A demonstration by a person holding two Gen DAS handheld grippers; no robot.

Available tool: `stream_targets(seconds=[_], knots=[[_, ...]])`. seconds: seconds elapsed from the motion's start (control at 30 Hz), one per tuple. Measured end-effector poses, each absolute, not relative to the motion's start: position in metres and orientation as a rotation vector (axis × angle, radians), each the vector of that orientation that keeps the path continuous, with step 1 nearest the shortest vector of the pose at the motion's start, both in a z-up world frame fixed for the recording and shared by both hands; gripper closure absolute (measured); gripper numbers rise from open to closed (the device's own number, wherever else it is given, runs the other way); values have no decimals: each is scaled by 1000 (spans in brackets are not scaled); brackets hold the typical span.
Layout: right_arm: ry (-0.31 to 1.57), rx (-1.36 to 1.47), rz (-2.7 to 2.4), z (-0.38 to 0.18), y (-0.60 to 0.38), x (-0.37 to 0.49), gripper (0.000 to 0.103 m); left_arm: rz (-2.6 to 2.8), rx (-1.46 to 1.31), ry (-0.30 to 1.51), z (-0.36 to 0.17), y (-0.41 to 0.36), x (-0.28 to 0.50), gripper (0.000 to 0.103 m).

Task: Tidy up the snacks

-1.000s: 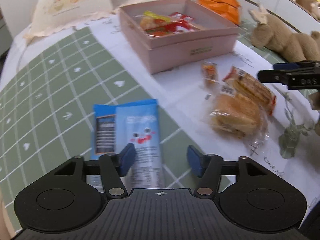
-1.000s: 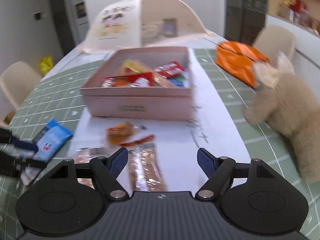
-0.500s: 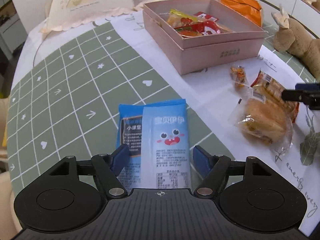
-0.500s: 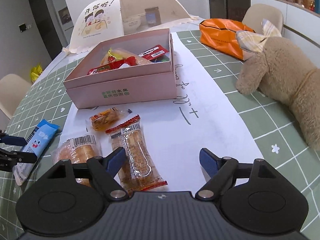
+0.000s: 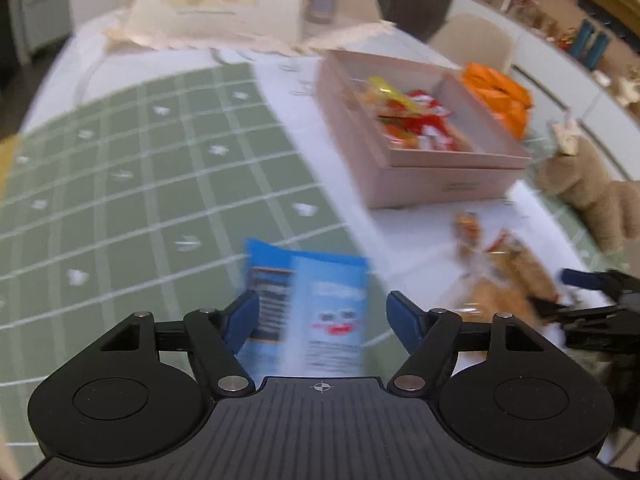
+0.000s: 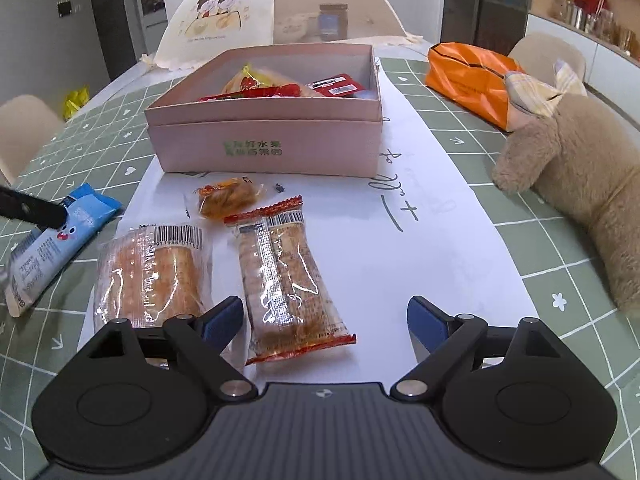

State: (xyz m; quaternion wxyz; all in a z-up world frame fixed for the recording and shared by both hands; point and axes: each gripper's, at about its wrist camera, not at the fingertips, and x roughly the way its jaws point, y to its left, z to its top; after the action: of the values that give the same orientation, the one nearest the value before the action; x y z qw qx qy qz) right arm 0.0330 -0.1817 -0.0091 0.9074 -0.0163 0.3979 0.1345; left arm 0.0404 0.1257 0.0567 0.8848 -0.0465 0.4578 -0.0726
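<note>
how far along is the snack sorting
Done: several wrapped snacks already lie in the pink cardboard box. In hand: nothing gripped; the left gripper straddles the blue snack packet, jaws closing; the right gripper, jaws opening, is over the clear-wrapped long pastry. Left: those, the wrapped bread and small orange snack.

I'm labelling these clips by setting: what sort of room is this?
Probably a home dining room: a table under a green checked tablecloth, a cream mesh food cover, beige dining chairs, and a tan plush toy.

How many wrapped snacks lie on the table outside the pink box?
4: blue packet at left, bread packet beside it, long red-edged pastry in the middle, small orange snack just before the box. None appears hidden.
</note>
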Motion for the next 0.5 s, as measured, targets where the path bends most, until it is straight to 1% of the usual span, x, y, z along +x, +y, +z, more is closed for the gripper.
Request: stream_targets(seconds=[0.1, 0.23, 0.3, 0.4, 0.5], knots=[[808, 1, 280, -2, -188, 31, 14, -115, -153, 983, 49, 143, 42, 27], [709, -50, 349, 26, -177, 19, 14, -135, -233, 1043, 34, 146, 41, 28], [692, -68, 396, 33, -167, 17, 14, -177, -208, 1052, 31, 133, 39, 27], [707, -62, 458, 35, -151, 19, 14, -222, -98, 1049, 30, 103, 37, 26], [738, -70, 485, 30, -136, 20, 14, -230, 0, 1055, 26, 80, 39, 15]])
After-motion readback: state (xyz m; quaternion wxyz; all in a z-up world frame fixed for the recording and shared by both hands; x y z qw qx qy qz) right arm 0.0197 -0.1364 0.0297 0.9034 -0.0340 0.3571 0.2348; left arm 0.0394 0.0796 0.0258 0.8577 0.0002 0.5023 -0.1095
